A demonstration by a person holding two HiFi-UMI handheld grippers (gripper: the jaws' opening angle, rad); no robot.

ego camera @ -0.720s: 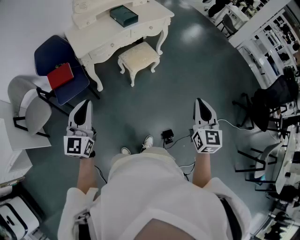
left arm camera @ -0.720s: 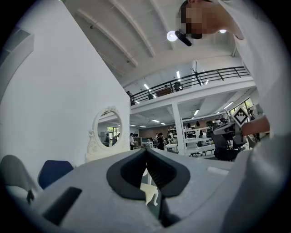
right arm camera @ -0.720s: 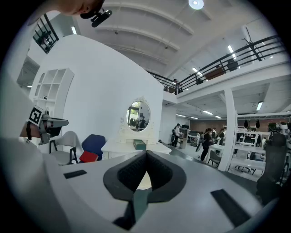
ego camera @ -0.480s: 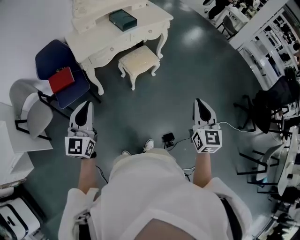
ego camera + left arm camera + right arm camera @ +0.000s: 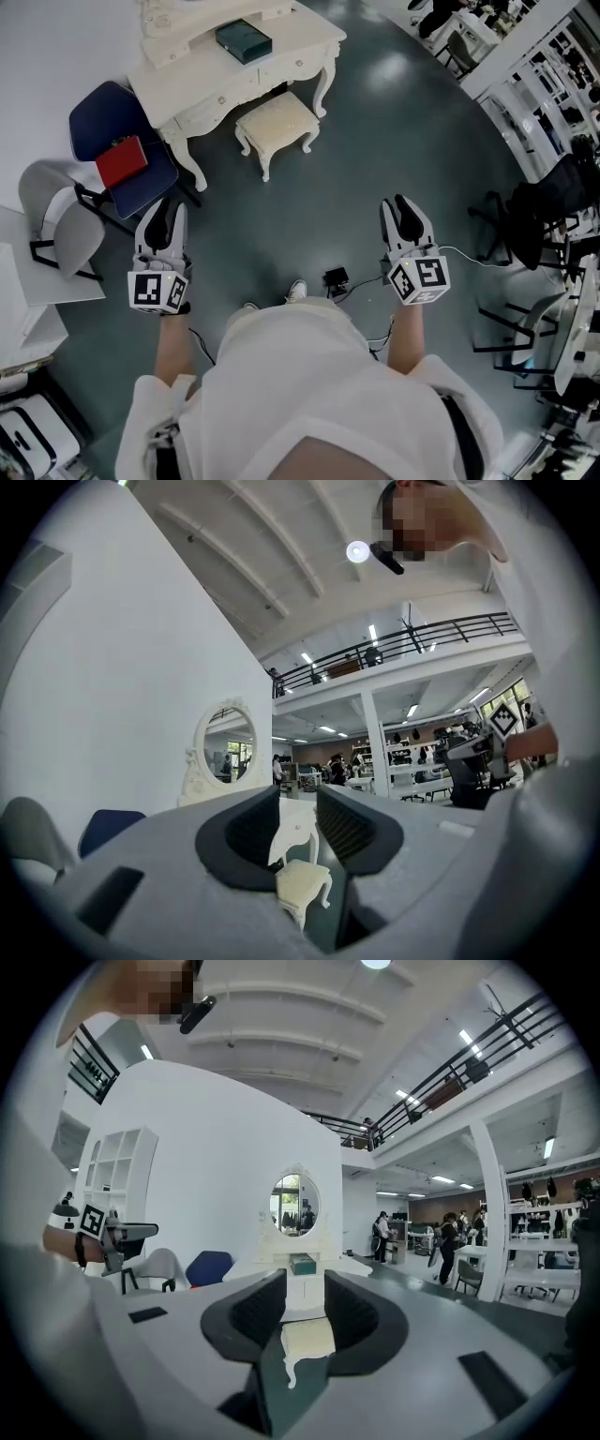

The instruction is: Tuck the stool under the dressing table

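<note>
The cream stool [image 5: 277,119] sits just in front of the dressing table [image 5: 305,36], not tucked yet. Left hand-held gripper [image 5: 161,214] and right hand-held gripper [image 5: 401,208] are both slightly parted, empty, well away. Looks light and rigid, so I'd grab the seat's frame edge.

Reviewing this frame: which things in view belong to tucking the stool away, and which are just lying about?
Job: cream stool; white dressing table.
Lying about: teal box on the table; blue chair bearing a red item; grey chair; black office chair; small black device.
</note>
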